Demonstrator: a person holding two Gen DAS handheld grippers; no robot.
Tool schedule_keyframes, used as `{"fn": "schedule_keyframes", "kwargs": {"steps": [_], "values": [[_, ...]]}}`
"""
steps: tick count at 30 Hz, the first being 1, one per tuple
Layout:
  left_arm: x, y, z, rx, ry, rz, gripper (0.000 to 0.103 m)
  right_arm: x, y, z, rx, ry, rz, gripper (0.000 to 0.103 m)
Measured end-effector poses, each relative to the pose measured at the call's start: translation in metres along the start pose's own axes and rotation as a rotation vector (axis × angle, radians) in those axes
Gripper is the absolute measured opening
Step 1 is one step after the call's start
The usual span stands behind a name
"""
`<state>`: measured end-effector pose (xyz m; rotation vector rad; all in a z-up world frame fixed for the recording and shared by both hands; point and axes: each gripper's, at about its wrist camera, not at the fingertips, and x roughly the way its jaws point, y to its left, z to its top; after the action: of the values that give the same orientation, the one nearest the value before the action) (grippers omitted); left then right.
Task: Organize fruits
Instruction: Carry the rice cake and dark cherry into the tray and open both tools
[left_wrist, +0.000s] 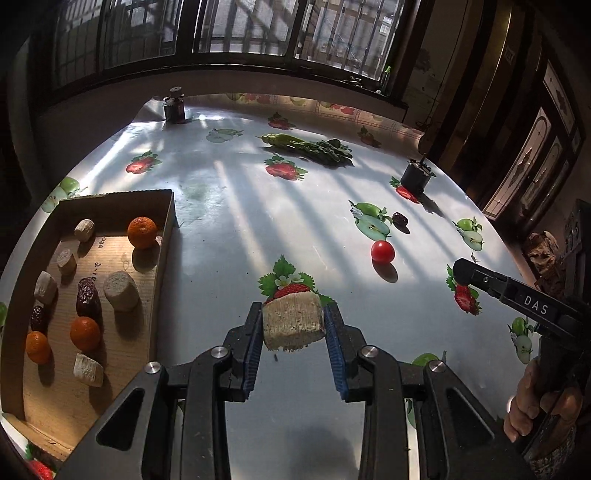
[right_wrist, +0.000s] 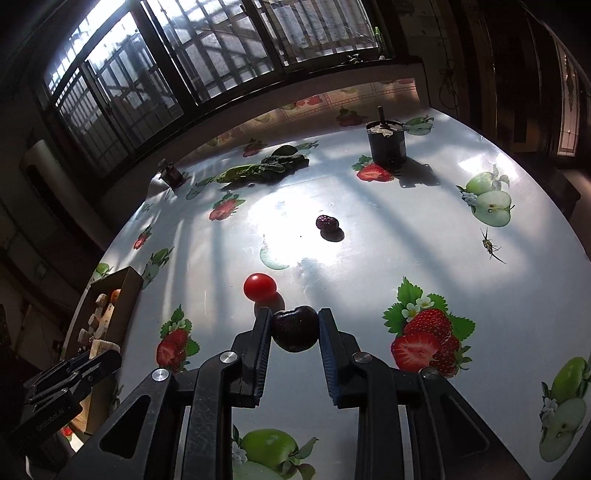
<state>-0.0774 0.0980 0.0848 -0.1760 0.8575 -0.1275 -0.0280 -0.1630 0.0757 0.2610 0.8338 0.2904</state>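
Left wrist: my left gripper (left_wrist: 293, 317) clamps beige chunk (left_wrist: 293, 321); box (left_wrist: 168, 229) lies left, nearer this hand. My right gripper (right_wrist: 294, 326) clamps dark fruit (right_wrist: 295, 328); tomato (right_wrist: 259, 287) just beyond.

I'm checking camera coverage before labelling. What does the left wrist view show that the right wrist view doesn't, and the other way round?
Only the left wrist view: the left tool shut on a pale chunk, the box's inside with its oranges and dates, and a hand.

Only the right wrist view: the right tool shut on a dark cherry, and an insect on the tablecloth.

Both: the red tomato, a loose date, the greens, and two dark containers.
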Motion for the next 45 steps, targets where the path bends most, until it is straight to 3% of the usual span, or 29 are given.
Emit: {"fn": "schedule_keyframes", "kwargs": {"steps": [12, 18, 21, 33, 37, 41, 45], "values": [[-0.048, 0.129, -0.034, -0.147, -0.032, 0.204, 0.031, 0.021, 0.175, -0.042, -0.224, 0.106, 0.218, 0.028], [-0.039, 0.186, -0.052, -0.228, 0.043, 0.274, 0.031, 0.052, 0.239, -0.074, -0.326, 0.195, 0.280, 0.028], [-0.032, 0.205, -0.057, -0.260, 0.084, 0.275, 0.031, 0.066, 0.263, -0.090, -0.386, 0.238, 0.296, 0.028], [-0.016, 0.214, -0.049, -0.246, 0.096, 0.295, 0.032, 0.118, 0.300, -0.120, -0.486, 0.346, 0.244, 0.028], [-0.013, 0.214, -0.044, -0.253, 0.092, 0.289, 0.041, 0.125, 0.304, -0.118, -0.509, 0.331, 0.218, 0.028], [-0.018, 0.215, -0.043, -0.268, 0.079, 0.280, 0.043, 0.128, 0.308, -0.119, -0.525, 0.313, 0.215, 0.029], [-0.035, 0.214, -0.039, -0.286, 0.032, 0.282, 0.058, 0.123, 0.306, -0.117, -0.513, 0.301, 0.238, 0.032]]}}
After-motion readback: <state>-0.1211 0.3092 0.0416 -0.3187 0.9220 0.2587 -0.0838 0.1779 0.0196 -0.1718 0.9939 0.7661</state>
